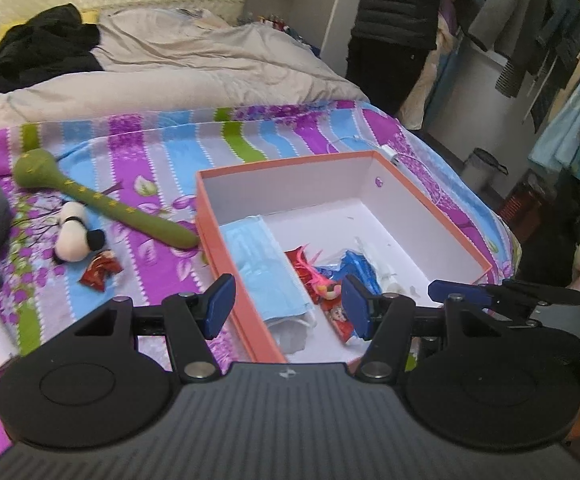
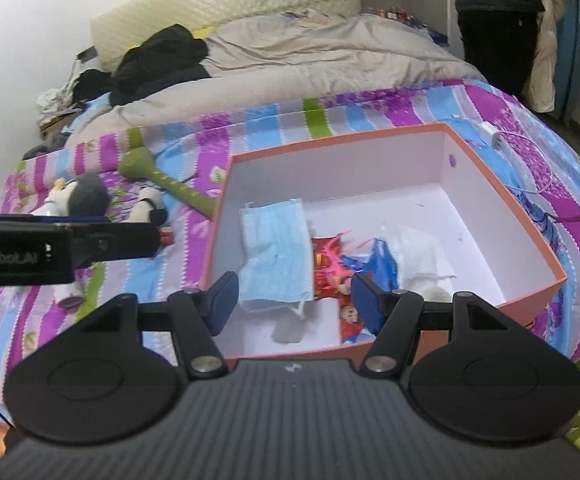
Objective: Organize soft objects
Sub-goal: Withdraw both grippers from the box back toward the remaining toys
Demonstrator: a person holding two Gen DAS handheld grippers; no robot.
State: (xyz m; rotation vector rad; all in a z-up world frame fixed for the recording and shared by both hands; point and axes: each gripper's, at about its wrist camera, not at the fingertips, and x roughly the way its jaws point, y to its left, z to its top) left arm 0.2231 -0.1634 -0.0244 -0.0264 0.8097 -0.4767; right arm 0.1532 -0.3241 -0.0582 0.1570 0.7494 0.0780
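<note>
Plush toys lay on the bedspread left of the orange box (image 1: 245, 280): a small panda (image 1: 74, 232) and a long green toy (image 1: 101, 200). Your left gripper (image 1: 285, 308) and right gripper (image 2: 294, 300) were both wide, holding nothing. Light and squashy, I judged; pinch the panda's belly.

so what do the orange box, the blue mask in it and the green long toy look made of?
Orange box: looks like rigid paperboard, matte orange outside, white inside; thin straight walls, crisp corners.
Blue mask: likely nonwoven fabric, matte; pleats and a white ear loop.
Green long toy: seemingly felt or short plush, dull fuzzy surface with small yellow marks.
</note>
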